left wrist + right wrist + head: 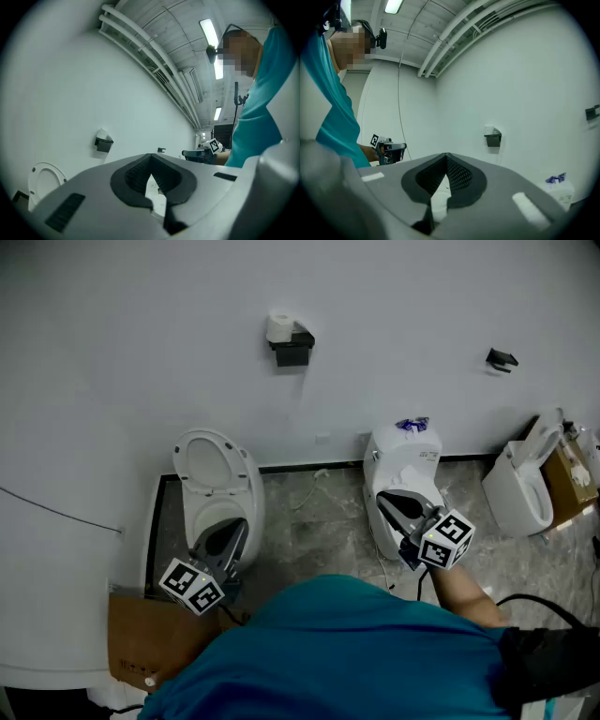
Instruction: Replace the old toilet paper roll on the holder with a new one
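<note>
Cardboard box (150, 638) lies at the far left, on the floor beside the left toilet (217, 486), whose lid stands up. I hold my left gripper (232, 532) level over that bowl. Its jaws are pressed together with nothing between them, which the left gripper view (151, 159) shows plainly. Its cube (192, 585) carries black-and-white square markers.

High on the white wall (141, 352), between the two nearest toilets, hangs the black holder (292, 351). The roll (279, 327) sits at its top, well apart from both my tools. The left gripper view shows the roll (101, 133) and holder (104, 145) up to the left of my jaws. The right gripper view shows them (489, 129) up to the right.

The middle toilet (405, 470) has a pack (412, 426) with blue print on its tank, too small to read. My right gripper (389, 502) is level over this toilet, its jaws closed tight on nothing (446, 158). Its own marker cube (447, 538) sits behind it.

Further right a small black bracket (501, 358) is fixed to the wall. Below it the right toilet (523, 486) stands next to a second box (572, 474).
</note>
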`<state>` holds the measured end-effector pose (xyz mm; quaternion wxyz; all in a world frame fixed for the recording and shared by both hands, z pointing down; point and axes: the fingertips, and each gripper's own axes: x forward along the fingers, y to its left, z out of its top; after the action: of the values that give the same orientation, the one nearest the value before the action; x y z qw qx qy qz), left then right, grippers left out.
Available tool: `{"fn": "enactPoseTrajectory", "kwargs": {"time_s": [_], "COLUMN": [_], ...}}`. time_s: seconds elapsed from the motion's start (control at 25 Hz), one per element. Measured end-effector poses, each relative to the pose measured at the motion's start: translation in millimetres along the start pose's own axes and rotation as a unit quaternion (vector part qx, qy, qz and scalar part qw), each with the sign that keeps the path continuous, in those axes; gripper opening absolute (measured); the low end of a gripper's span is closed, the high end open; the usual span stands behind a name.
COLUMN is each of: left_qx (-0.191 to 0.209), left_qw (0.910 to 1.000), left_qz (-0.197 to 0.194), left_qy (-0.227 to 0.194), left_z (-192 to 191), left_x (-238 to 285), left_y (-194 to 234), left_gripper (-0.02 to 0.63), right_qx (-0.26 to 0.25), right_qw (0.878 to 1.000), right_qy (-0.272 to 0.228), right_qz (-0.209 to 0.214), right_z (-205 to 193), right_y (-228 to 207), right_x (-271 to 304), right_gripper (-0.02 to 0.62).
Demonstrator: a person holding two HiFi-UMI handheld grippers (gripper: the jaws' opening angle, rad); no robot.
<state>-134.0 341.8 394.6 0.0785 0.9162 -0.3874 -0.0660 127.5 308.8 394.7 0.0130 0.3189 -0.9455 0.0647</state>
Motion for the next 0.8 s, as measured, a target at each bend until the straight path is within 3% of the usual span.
{"fn": "enactPoseTrajectory", "kwargs": {"time_s": [0.4,0.64,0.8], "left_qx": [0.003,0.001,0.009], "left_qw": [1.0000,1.0000,1.0000], "left_qz": [0.001,0.002,-0.001], "left_qy": [-0.003,-0.001,0.000], "left_z": [4.8,1.6,-2.0], "left_x": [6.0,14.5,26.6], "left_y": [2.4,0.7,-8.9], "left_gripper": [0.009,0.009,0.009], "right_qx": [0.002,0.045,0.036], "right_qw": [1.000,0.999,0.999], "right_qy": [-0.002,-0.023,-0.021], "right_qz": [0.006,0.015,0.027], "right_z": [1.7,3.0,0.7], "right_y": [-3.8,-14.7,-17.6], "right_x": [3.8,1.0,-7.4], "right_gripper": [0.002,0.003,0.003]}}
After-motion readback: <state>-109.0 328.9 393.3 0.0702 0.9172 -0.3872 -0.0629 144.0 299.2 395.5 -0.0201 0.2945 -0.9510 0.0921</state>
